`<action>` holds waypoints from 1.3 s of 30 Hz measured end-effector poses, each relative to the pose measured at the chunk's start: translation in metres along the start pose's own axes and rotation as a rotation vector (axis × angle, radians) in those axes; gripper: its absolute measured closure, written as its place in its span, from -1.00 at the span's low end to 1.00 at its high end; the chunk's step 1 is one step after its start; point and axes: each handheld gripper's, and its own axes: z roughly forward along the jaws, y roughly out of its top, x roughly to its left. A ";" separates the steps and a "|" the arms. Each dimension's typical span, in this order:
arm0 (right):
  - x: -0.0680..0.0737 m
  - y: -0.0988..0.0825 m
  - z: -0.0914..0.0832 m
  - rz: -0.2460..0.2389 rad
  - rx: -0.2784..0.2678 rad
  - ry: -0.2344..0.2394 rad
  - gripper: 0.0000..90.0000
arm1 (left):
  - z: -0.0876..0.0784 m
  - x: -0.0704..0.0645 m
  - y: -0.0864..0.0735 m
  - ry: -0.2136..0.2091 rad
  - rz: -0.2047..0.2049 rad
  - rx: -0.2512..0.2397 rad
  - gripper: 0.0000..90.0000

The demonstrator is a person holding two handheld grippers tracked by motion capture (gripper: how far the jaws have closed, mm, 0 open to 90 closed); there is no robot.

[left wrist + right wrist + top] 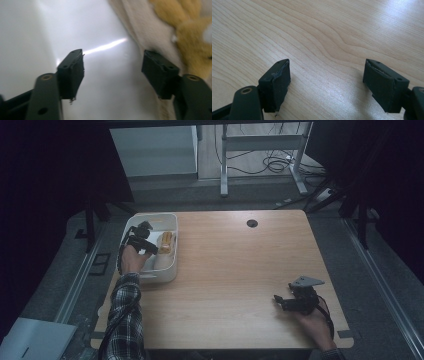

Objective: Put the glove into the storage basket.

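Note:
A white bin (pixel 169 272) stands at the table's left edge. In it lies a soft cream and yellow thing (pixel 166 243). My left gripper (pixel 142 238) reaches down into the bin just left of that thing. In the left gripper view its jaws (pixel 113 56) stand apart over the bin's white floor (pixel 50 30) with nothing between them. The right fingertip (pixel 157 66) sits at the edge of the cream fabric (pixel 140 27). My right gripper (pixel 277 301) rests low at the table's near right, open, and only bare wood (pixel 327 37) lies between its jaws (pixel 327 62).
The wooden table (pixel 235 270) has a dark cable hole (pixel 252 223) near its far edge. Behind the table stand a metal desk frame (pixel 223 165) and loose cables (pixel 277 165) on the floor. A plaid sleeve (pixel 125 315) comes in at the bottom left.

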 end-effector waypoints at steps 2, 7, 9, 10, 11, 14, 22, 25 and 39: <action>0.000 0.000 0.000 0.000 0.000 0.000 -0.51 | -0.004 0.004 -0.002 -0.019 -0.017 -0.049 -0.39; 0.000 0.000 0.000 -0.001 0.000 0.000 -0.51 | -0.013 0.006 -0.006 -0.048 -0.010 -0.120 -0.56; 0.000 0.000 0.000 -0.001 0.000 0.000 -0.51 | -0.016 0.007 -0.008 -0.069 -0.016 -0.158 -0.60; 0.000 0.000 0.000 -0.001 0.000 0.000 -0.51 | -0.018 0.008 -0.009 -0.072 -0.010 -0.163 -0.63; 0.000 0.000 0.000 -0.001 -0.001 0.000 -0.51 | -0.019 0.009 -0.010 -0.081 -0.016 -0.180 -0.64; 0.000 0.000 0.000 -0.002 -0.001 0.000 -0.51 | -0.025 0.011 -0.016 -0.114 -0.017 -0.228 -0.71; 0.000 0.000 0.000 0.000 0.000 0.000 -0.51 | -0.041 0.015 -0.027 -0.207 -0.039 -0.317 -0.82; 0.000 0.000 0.000 0.000 0.001 0.000 -0.51 | -0.051 0.013 -0.035 -0.232 -0.025 -0.347 -0.85; 0.000 0.000 0.000 -0.001 0.004 0.000 -0.51 | -0.078 -0.018 -0.055 -0.286 0.096 -0.422 -0.95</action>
